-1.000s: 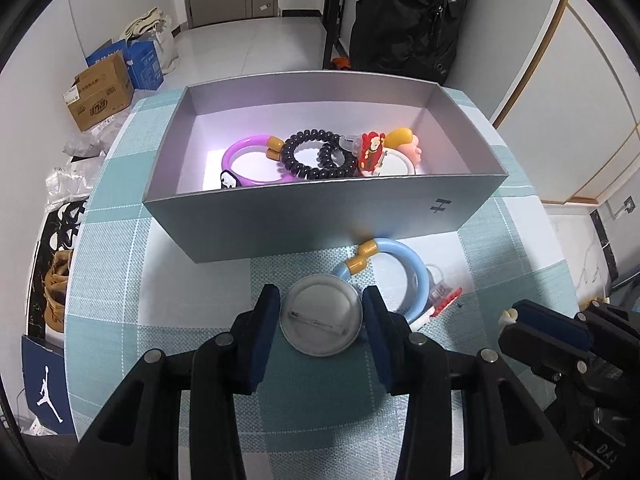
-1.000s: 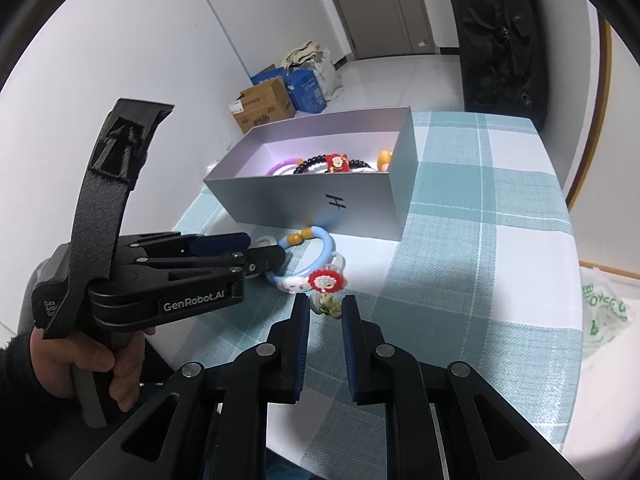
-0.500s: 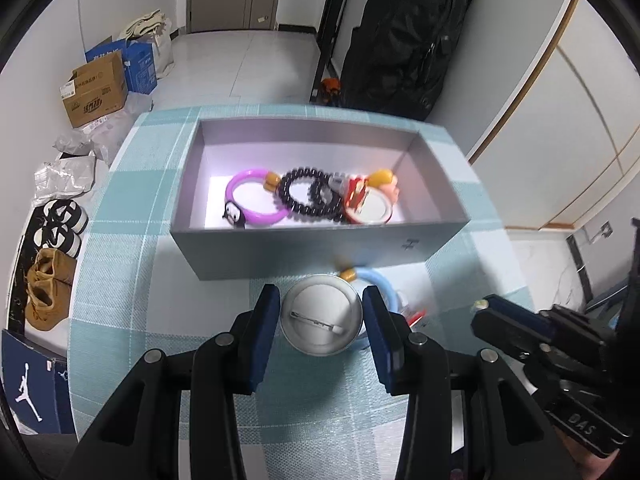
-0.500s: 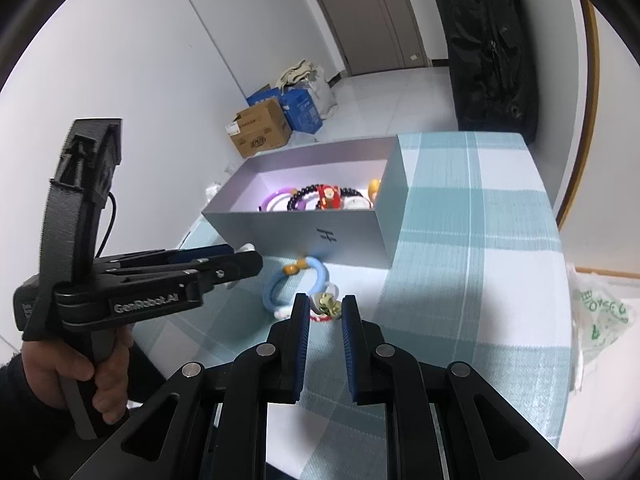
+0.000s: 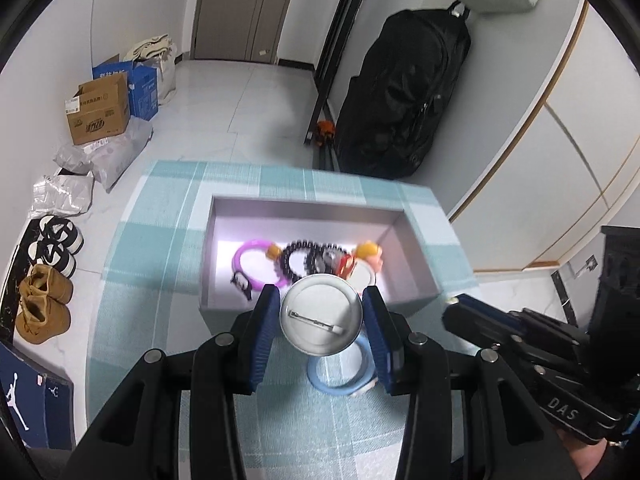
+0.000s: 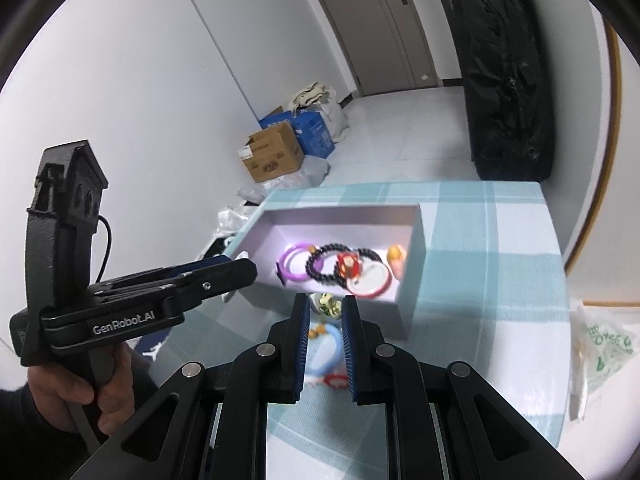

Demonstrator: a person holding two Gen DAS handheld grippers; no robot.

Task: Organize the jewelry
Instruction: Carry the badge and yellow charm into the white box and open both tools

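Observation:
My left gripper (image 5: 322, 316) is shut on a round silver pin badge (image 5: 321, 315), back side up, held high above the near wall of the grey box (image 5: 320, 204). The box holds a purple bracelet (image 5: 256, 266), black bead bracelets (image 5: 298, 260) and a white-red bracelet (image 6: 368, 278). My right gripper (image 6: 326, 306) is shut on a small greenish-white charm (image 6: 327, 305), lifted just in front of the box (image 6: 412, 312). A blue bracelet (image 5: 340, 376) lies on the tablecloth below; it also shows in the right wrist view (image 6: 322, 354).
The table carries a teal checked cloth (image 5: 160, 240). A small red-white item (image 6: 336, 381) lies by the blue bracelet. On the floor are cardboard boxes (image 5: 98, 114), shoes (image 5: 42, 304) and a black bag (image 5: 400, 96). A plastic bag (image 6: 600, 352) lies right of the table.
Both grippers have risen well above the table with their items. The box now appears farther below and its inside is more in view.

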